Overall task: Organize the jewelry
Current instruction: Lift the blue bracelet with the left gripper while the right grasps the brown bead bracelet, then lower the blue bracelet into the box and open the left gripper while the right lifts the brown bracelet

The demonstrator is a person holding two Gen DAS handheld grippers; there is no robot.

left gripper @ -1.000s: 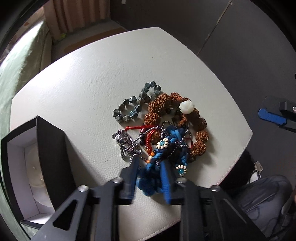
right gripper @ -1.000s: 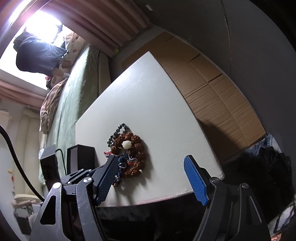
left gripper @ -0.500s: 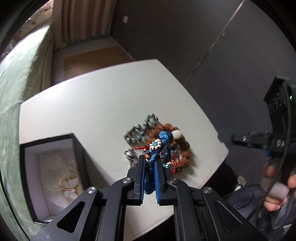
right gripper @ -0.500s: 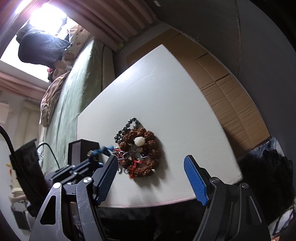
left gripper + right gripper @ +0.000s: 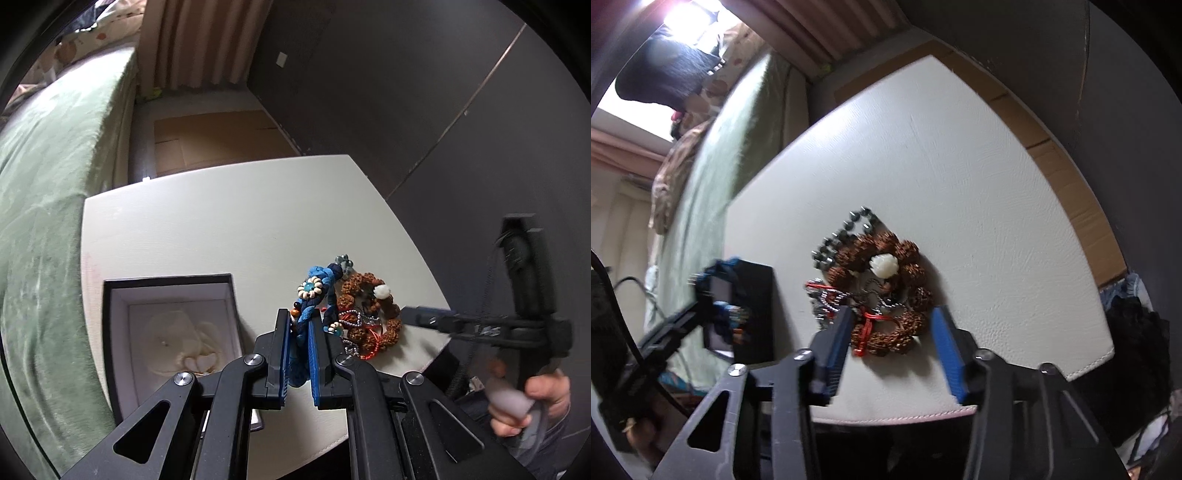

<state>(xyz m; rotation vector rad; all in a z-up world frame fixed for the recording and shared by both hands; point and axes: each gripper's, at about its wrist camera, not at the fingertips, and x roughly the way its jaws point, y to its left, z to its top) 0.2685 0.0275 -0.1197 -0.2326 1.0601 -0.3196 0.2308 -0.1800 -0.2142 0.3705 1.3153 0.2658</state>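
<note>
My left gripper [image 5: 298,325] is shut on a blue braided cord bracelet [image 5: 314,295] with bead flowers, held up above the table. It also shows blurred at the left of the right wrist view [image 5: 718,295]. An open black jewelry box [image 5: 170,321] with a white lining sits left of it. A pile of jewelry lies on the table: a brown seed-bead bracelet [image 5: 908,266] with a white flower bead, dark faceted beads [image 5: 846,232], a silver chain and a red cord. My right gripper [image 5: 892,328] is open, its fingers on either side of the pile's near part.
The white leather table top [image 5: 960,166] ends close in front of me. A green bed [image 5: 48,184] runs along the left side. Cardboard [image 5: 218,140] lies on the floor beyond the table, by a dark wall.
My left gripper shut on the blue bracelet and lifted it off the pile toward the box. My right gripper moved in over the pile and narrowed its opening.
</note>
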